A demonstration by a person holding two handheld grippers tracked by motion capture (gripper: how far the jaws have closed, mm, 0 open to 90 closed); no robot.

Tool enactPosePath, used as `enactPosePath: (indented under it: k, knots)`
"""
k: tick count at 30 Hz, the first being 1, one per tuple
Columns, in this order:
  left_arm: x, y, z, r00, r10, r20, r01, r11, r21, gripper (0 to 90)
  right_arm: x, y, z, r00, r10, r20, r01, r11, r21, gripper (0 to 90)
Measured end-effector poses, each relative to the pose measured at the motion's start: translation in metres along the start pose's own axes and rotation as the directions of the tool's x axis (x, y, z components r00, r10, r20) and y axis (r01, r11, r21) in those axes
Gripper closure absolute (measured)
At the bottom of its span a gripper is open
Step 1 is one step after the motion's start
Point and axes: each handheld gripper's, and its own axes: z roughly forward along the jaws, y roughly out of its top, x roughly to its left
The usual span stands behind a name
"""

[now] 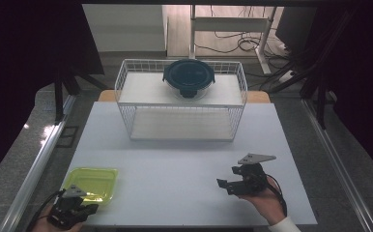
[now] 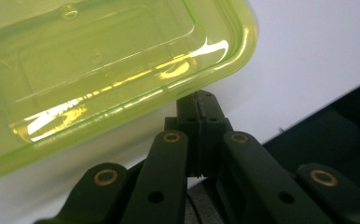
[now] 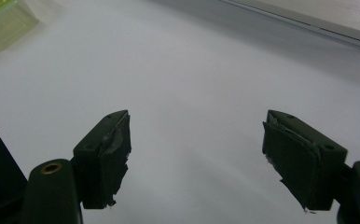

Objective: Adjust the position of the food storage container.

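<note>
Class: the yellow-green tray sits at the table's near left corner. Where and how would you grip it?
Probably grip the tray by its thin near rim, coming low from the table's near edge. The lip flares outward, giving the jaws something to pinch; the shallow walls slope. The left gripper sits shut just below that rim.

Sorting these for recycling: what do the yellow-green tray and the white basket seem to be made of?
Yellow-green tray: probably thin moulded plastic, translucent and glossy, with light glinting along its ridges. White basket: looks like coated metal wire, an open grid of thin rods; the coating cannot be told.

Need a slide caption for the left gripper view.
Left gripper, jaws shut, at the rim of the yellow-green plastic container near the white table edge.
</note>
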Motion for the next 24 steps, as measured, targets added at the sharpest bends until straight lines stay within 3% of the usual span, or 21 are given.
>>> enactPosePath:
  k: [14, 18, 21, 24]
  knots:
    - [-0.001, 0.006, 0.010, 0.9996, -0.028, 0.008, 0.028, 0.9995, -0.015, 90.0, 0.000, -0.001, 0.001, 0.9999, -0.008, 0.009, 0.008, 1.000, 0.009, 23.1]
    - [-0.003, 0.001, -0.001, 0.9987, -0.028, 0.044, 0.029, 0.9989, -0.036, 90.0, -0.001, -0.001, 0.001, 0.9999, -0.007, 0.010, 0.007, 1.000, 0.008, 23.1]
    - [0.004, -0.002, -0.019, 0.9990, -0.037, 0.023, 0.039, 0.9972, -0.064, 90.0, -0.001, -0.001, 0.001, 0.9999, -0.007, 0.009, 0.007, 1.000, 0.007, 23.1]
    - [0.022, -0.002, -0.038, 0.9964, -0.084, -0.001, 0.084, 0.9910, -0.105, 90.0, -0.001, 0.000, 0.002, 0.9999, -0.008, 0.008, 0.008, 1.000, 0.010, 23.1]
